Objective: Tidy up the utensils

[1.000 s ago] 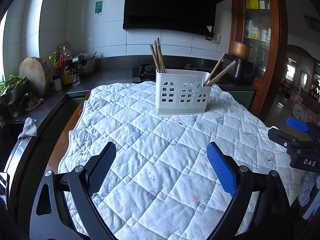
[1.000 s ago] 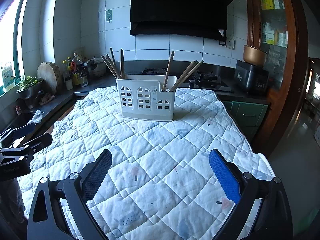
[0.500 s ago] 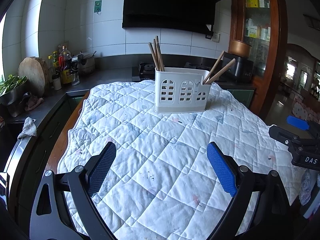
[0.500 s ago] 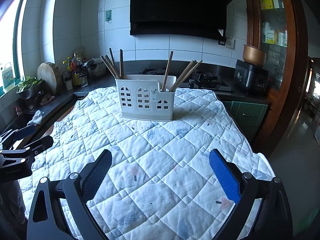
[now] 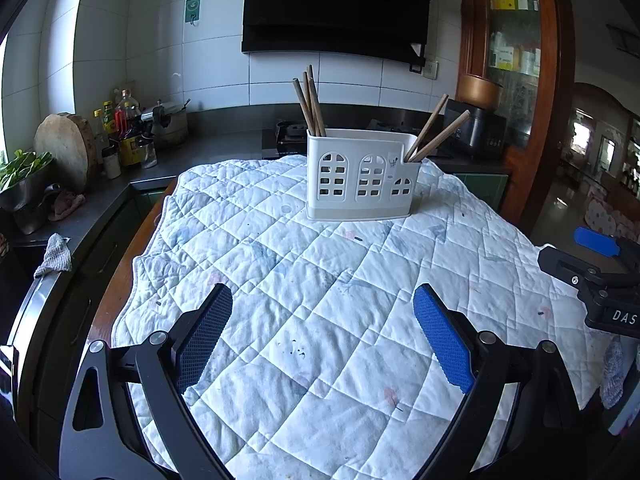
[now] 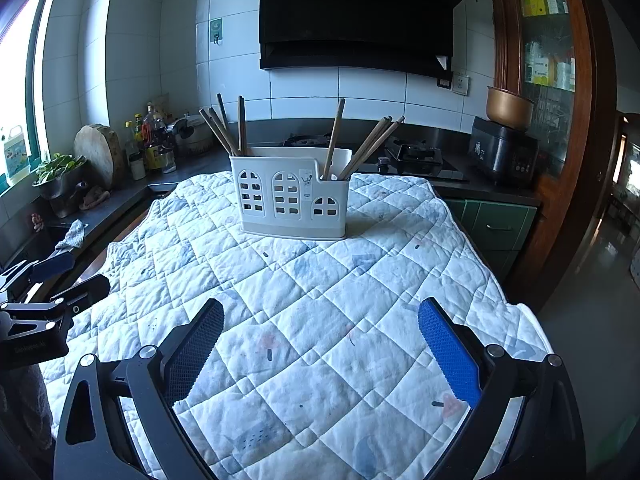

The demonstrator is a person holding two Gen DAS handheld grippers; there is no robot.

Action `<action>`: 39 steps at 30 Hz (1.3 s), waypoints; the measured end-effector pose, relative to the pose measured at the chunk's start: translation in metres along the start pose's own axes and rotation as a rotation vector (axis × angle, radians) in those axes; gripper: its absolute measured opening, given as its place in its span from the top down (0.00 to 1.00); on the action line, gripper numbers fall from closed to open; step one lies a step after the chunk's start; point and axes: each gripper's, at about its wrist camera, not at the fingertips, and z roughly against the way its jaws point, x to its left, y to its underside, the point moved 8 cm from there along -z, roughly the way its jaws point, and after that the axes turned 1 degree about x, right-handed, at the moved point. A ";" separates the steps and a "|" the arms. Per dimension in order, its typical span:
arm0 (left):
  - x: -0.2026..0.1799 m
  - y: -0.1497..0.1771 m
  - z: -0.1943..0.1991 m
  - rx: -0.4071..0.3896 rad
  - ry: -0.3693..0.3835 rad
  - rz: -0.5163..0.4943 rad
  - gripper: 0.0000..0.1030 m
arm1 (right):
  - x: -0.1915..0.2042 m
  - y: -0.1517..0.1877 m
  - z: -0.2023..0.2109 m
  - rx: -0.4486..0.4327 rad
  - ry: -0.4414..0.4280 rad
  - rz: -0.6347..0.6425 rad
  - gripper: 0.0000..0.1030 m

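Note:
A white utensil holder [image 5: 362,174] [image 6: 291,196] with window-shaped cutouts stands upright at the far end of the quilted table cover [image 5: 320,280] [image 6: 304,292]. Several wooden chopsticks [image 5: 309,100] [image 6: 224,126] lean in its left compartment, and more chopsticks [image 5: 434,132] [image 6: 370,146] lean in its lower right one. My left gripper [image 5: 322,336] hovers open and empty over the near part of the quilt. My right gripper [image 6: 320,354] is also open and empty, well short of the holder. The right gripper's side [image 5: 600,276] shows at the left wrist view's right edge.
A dark counter [image 5: 208,148] runs behind and to the left, with bottles [image 5: 128,132], a round chopping block [image 5: 68,148], a bowl of greens [image 6: 56,176] and a stove [image 6: 412,156]. A wooden cabinet [image 6: 552,100] stands at the right. The quilt drops off at its right edge [image 6: 516,288].
Both grippers have drifted slightly back from the holder, which looks a little smaller and higher in each view. Nothing was grasped or released.

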 end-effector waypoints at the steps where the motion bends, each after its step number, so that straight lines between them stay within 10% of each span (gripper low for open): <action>1: 0.000 0.000 0.000 0.000 -0.001 0.000 0.11 | 0.000 0.000 0.000 0.000 0.000 0.001 0.08; 39: 0.009 0.000 0.001 -0.014 -0.028 0.026 0.11 | -0.003 0.004 -0.005 0.008 -0.008 -0.005 0.08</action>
